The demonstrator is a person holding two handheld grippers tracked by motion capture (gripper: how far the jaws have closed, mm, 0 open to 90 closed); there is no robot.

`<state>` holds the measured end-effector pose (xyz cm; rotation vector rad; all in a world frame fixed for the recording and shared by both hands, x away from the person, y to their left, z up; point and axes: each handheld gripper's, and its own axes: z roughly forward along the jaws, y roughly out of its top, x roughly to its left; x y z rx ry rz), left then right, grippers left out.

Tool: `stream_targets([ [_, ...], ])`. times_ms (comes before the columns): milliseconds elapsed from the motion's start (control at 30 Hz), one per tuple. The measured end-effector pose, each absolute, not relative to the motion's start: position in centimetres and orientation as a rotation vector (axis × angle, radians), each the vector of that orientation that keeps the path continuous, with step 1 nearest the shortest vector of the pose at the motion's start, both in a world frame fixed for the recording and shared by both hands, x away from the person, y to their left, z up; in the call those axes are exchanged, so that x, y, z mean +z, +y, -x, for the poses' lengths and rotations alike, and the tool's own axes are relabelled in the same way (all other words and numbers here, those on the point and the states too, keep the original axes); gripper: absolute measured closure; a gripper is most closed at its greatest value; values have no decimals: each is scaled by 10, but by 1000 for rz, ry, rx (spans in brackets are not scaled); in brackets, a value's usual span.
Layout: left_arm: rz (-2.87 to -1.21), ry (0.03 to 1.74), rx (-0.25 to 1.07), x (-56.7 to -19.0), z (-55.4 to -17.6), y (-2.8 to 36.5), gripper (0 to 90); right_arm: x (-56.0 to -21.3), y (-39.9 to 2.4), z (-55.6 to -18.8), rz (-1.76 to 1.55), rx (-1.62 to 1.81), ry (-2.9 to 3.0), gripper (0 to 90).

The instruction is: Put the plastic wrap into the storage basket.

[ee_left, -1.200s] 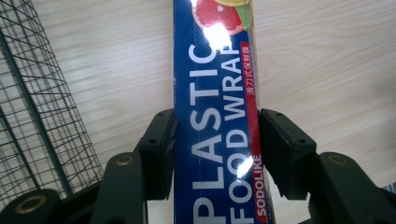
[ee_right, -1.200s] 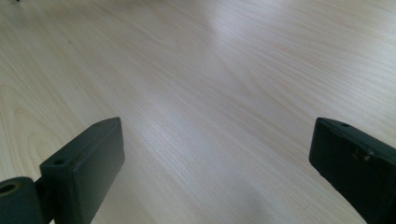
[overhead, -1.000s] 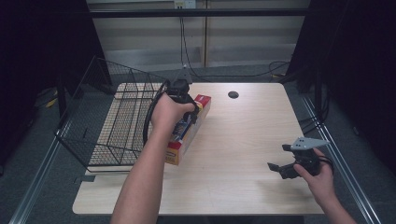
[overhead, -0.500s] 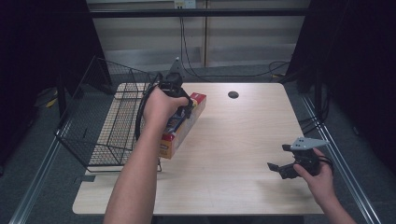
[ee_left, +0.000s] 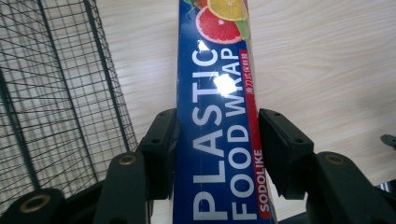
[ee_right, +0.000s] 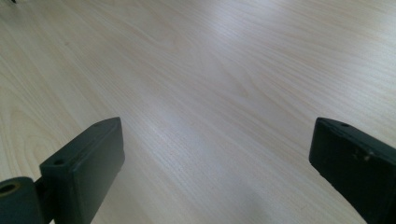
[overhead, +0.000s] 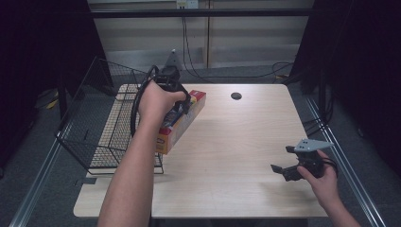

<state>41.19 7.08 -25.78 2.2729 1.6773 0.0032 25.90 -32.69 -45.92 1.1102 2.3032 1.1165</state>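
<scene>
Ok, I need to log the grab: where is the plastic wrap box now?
High view, left of table centre: the plastic wrap box is clamped in the left gripper, beside the wire basket.

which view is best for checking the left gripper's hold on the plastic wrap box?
Left gripper view: both jaws press the sides of the plastic wrap box, label readable. In the high view the hand covers the left gripper, and the box pokes out beside the wire basket.
</scene>
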Motion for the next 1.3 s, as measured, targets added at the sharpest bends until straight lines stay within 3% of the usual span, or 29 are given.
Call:
stream_targets([
  [1300, -2149, 1776, 128, -204, -403, 136, 507, -460, -327, -260, -1125, 1116, 2290, 33],
])
